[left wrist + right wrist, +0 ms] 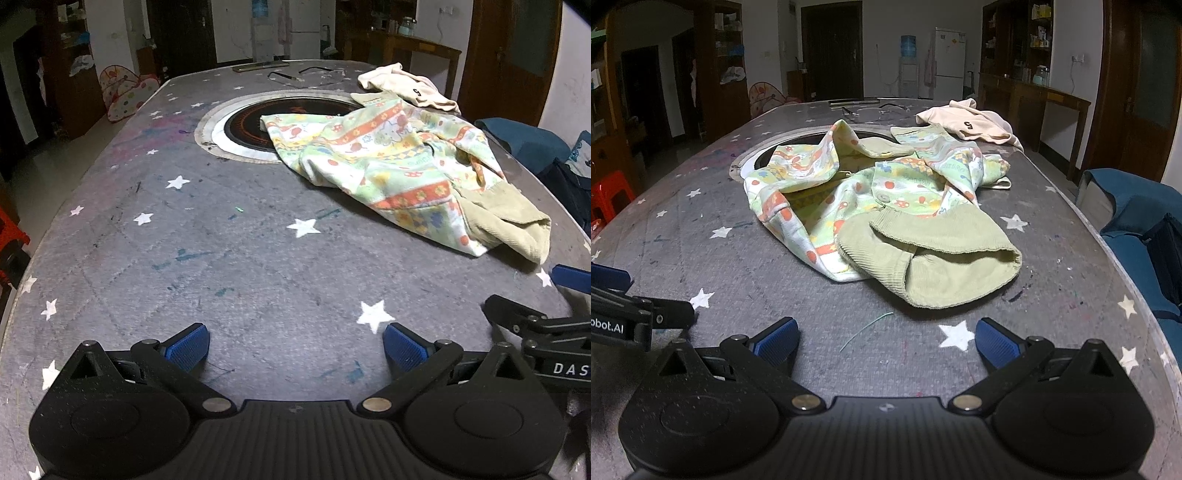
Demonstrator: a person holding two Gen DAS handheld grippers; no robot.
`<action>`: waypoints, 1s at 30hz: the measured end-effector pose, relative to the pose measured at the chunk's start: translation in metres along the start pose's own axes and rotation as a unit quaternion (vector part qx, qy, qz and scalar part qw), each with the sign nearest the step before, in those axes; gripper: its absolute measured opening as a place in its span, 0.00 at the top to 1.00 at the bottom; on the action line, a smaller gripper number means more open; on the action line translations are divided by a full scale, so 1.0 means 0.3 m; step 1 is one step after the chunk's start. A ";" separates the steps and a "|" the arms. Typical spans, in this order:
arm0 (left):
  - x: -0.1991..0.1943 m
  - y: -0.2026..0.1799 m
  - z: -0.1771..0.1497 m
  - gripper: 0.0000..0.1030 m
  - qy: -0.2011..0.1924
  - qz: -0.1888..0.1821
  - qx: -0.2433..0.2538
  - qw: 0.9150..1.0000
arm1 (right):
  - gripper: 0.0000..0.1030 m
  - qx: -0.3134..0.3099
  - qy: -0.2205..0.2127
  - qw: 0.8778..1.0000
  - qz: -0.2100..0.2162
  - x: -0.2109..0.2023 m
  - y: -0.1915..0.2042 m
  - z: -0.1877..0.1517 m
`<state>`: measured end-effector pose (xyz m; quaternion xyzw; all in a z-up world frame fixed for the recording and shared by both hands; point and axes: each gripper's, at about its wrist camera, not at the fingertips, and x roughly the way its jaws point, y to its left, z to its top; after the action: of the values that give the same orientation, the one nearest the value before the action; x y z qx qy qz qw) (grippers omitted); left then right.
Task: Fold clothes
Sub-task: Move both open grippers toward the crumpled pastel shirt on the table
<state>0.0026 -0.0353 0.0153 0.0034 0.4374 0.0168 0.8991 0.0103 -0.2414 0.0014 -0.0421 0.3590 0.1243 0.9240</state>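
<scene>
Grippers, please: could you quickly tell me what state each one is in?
Left gripper: open, holding nothing.
Right gripper: open, holding nothing.

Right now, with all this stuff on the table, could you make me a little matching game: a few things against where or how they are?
Things:
1. patterned garment
2. cream garment
3. right tool
4. red stool

States:
A. open, holding nothing
B. on the floor, left of the table
C. crumpled mid-table, partly over the round cooktop
D. far end, marked "5"

Pairs: 1-C, 2-D, 3-A, 4-B
</scene>
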 end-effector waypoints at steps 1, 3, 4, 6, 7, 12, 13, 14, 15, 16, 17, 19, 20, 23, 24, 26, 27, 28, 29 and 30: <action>-0.001 -0.004 0.000 0.00 0.002 0.000 0.000 1.000 | 0.00 0.000 0.000 1.000 0.000 0.000 -0.001 0.000; -0.001 -0.011 0.002 0.00 0.005 -0.001 0.001 1.000 | 0.00 0.000 0.001 1.000 0.000 -0.001 -0.001 0.000; -0.002 -0.013 0.002 0.00 0.006 -0.001 0.002 1.000 | 0.00 0.000 0.002 1.000 0.001 -0.002 -0.001 0.000; -0.002 -0.017 0.003 0.00 0.008 -0.001 0.002 1.000 | 0.00 0.000 0.002 1.000 0.001 -0.002 -0.002 0.000; -0.003 -0.018 0.003 0.00 0.008 -0.001 0.002 1.000 | 0.00 0.000 0.003 1.000 0.001 -0.002 -0.002 0.000; -0.002 -0.020 0.006 0.00 0.011 0.001 0.000 1.000 | 0.00 0.000 0.003 1.000 0.001 -0.003 -0.002 -0.001; -0.002 -0.021 0.006 0.00 0.012 0.002 -0.001 1.000 | 0.00 0.000 0.003 1.000 0.001 -0.004 -0.002 -0.001; -0.001 -0.022 0.006 0.00 0.013 0.003 -0.001 1.000 | 0.00 0.000 0.004 1.000 0.002 -0.004 -0.002 -0.001; -0.002 -0.022 0.006 0.00 0.014 0.003 -0.001 1.000 | 0.00 0.000 0.004 1.000 0.002 -0.004 -0.002 -0.001; -0.002 -0.022 0.007 0.00 0.014 0.003 -0.002 1.000 | 0.00 0.000 0.004 1.000 0.002 -0.005 -0.002 -0.001; -0.002 -0.022 0.007 0.00 0.015 0.003 -0.002 1.000 | 0.00 0.000 0.005 1.000 0.002 -0.005 -0.002 -0.001; -0.001 -0.022 0.009 0.00 0.017 0.004 -0.003 1.000 | 0.00 0.000 0.005 1.000 0.002 -0.005 -0.003 -0.001; -0.001 -0.022 0.009 0.00 0.018 0.004 -0.003 1.000 | 0.00 0.000 0.005 1.000 0.002 -0.006 -0.003 -0.001; -0.002 -0.023 0.011 0.00 0.020 0.004 -0.004 1.000 | 0.00 0.000 0.006 1.000 0.002 -0.008 -0.002 -0.001; -0.002 -0.023 0.012 0.00 0.021 0.005 -0.004 1.000 | 0.00 0.000 0.006 1.000 0.002 -0.008 -0.002 -0.001; -0.002 -0.024 0.013 0.00 0.022 0.005 -0.004 1.000 | 0.00 -0.001 0.007 1.000 0.003 -0.006 -0.002 0.000; -0.001 -0.024 0.014 0.00 0.023 0.005 -0.004 1.000 | 0.00 -0.001 0.007 1.000 0.003 -0.007 -0.002 0.000; -0.001 -0.024 0.015 0.00 0.024 0.006 -0.005 1.000 | 0.00 -0.001 0.008 1.000 0.003 -0.007 -0.002 0.000; -0.001 -0.023 0.015 0.00 0.024 0.006 -0.005 1.000 | 0.00 -0.001 0.008 1.000 0.003 -0.007 -0.001 0.000; 0.000 -0.024 0.016 0.00 0.025 0.005 -0.005 1.000 | 0.00 -0.001 0.009 1.000 0.004 -0.007 -0.001 0.000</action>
<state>0.0064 -0.0424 0.0182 0.0010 0.4599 0.0237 0.8877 0.0090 -0.2422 0.0027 -0.0428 0.3672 0.1277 0.9203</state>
